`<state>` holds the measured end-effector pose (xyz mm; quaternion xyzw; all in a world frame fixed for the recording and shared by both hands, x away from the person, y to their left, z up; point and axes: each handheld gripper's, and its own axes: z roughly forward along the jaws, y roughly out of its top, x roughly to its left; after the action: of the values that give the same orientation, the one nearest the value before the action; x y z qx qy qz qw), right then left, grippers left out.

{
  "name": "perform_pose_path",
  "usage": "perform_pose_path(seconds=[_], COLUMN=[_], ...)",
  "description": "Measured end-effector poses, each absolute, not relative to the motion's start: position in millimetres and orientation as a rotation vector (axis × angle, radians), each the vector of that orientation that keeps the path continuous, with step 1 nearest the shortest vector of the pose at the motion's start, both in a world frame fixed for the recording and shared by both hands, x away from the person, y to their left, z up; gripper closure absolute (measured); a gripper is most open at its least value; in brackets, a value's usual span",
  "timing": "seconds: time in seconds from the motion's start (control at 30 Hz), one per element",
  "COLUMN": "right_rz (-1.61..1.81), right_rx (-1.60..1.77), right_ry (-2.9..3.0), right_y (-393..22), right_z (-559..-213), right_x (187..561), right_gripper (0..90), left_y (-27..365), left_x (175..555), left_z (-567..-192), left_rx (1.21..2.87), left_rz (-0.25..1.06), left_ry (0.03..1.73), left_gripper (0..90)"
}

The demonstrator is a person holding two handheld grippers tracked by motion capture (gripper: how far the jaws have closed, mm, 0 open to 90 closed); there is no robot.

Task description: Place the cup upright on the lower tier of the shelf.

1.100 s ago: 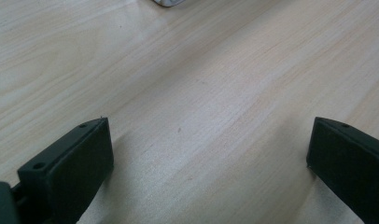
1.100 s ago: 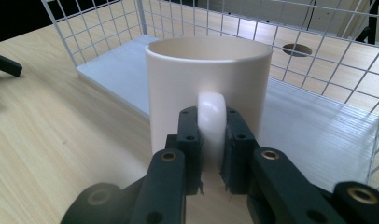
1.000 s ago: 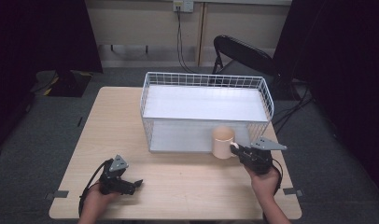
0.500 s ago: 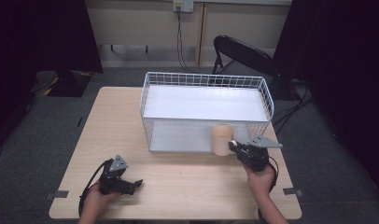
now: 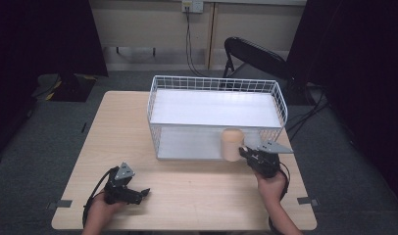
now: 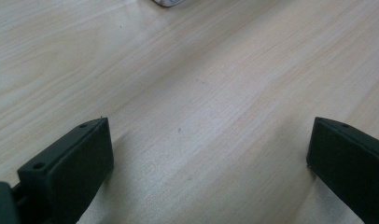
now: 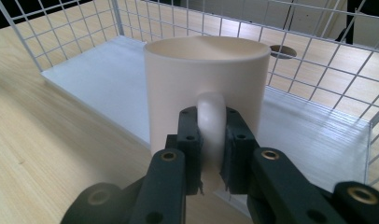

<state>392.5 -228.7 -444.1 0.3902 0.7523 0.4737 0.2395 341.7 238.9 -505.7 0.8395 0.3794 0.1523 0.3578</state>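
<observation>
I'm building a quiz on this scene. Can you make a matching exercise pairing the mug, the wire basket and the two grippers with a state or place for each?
Things:
1. mug
2. wire basket
3. left gripper
4. right gripper

States:
A. jaws wide apart over bare table
B. clamped on a handle
C. white, at the table's far side
D. beige, held by its handle

Pairs: 1-D, 2-C, 3-A, 4-B

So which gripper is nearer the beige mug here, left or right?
Right. The right gripper is clamped on the handle of the mug beside the wire basket. The left gripper rests open on the table's near left part, far from it.
</observation>
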Motion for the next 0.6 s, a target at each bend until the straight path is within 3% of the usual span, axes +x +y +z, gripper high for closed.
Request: perform_pose_path(seconds=[0.6], right_rz=[1.278], right_rx=[1.108], right_ry=[2.054], right_y=[-222.6], right_z=[-446.4], right_x=[395.9], right_gripper=[80.0], left_y=[238.9], left_x=[341.7], left_z=[-505.6], left_rx=[2.167], left_rz=[0.393], left_ry=[0.979], left_gripper=[0.0])
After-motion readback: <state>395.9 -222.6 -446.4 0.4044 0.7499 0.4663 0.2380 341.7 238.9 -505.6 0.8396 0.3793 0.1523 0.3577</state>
